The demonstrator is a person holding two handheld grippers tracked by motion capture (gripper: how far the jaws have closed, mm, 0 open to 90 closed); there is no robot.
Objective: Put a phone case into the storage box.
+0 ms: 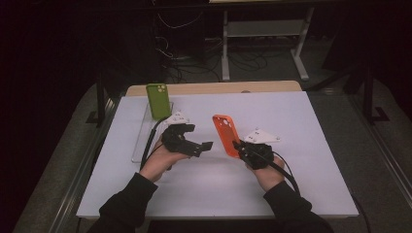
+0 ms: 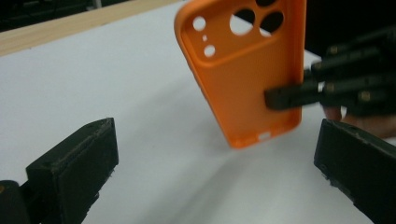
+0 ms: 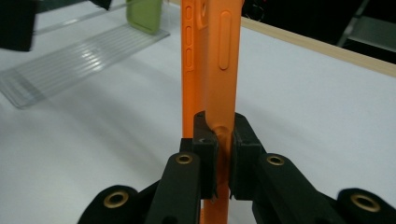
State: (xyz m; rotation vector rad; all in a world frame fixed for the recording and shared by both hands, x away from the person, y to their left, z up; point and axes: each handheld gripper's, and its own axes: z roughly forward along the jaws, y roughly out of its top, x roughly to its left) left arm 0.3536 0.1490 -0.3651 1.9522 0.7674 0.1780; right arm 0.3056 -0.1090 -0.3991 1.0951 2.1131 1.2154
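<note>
An orange phone case (image 1: 226, 134) is held upright above the white table, its hollow side with the camera holes facing left. My right gripper (image 1: 239, 145) is shut on its lower side wall; in the right gripper view both pads pinch the orange case (image 3: 219, 93) edge-on at the right gripper (image 3: 223, 154). My left gripper (image 1: 206, 147) stands open a hand's width left of the case, nothing between its jaws. In the left gripper view the orange case (image 2: 243, 70) hangs ahead between the wide-apart jaws of the left gripper (image 2: 215, 158). A green phone case (image 1: 158, 100) stands upright at the back left.
A clear ribbed plastic tray (image 1: 142, 136) lies along the left of the white table (image 1: 301, 160), with the green case at its far end. A wooden strip (image 1: 214, 88) runs along the table's back edge. Beyond it are dark floor, cables and a white desk frame (image 1: 265, 29).
</note>
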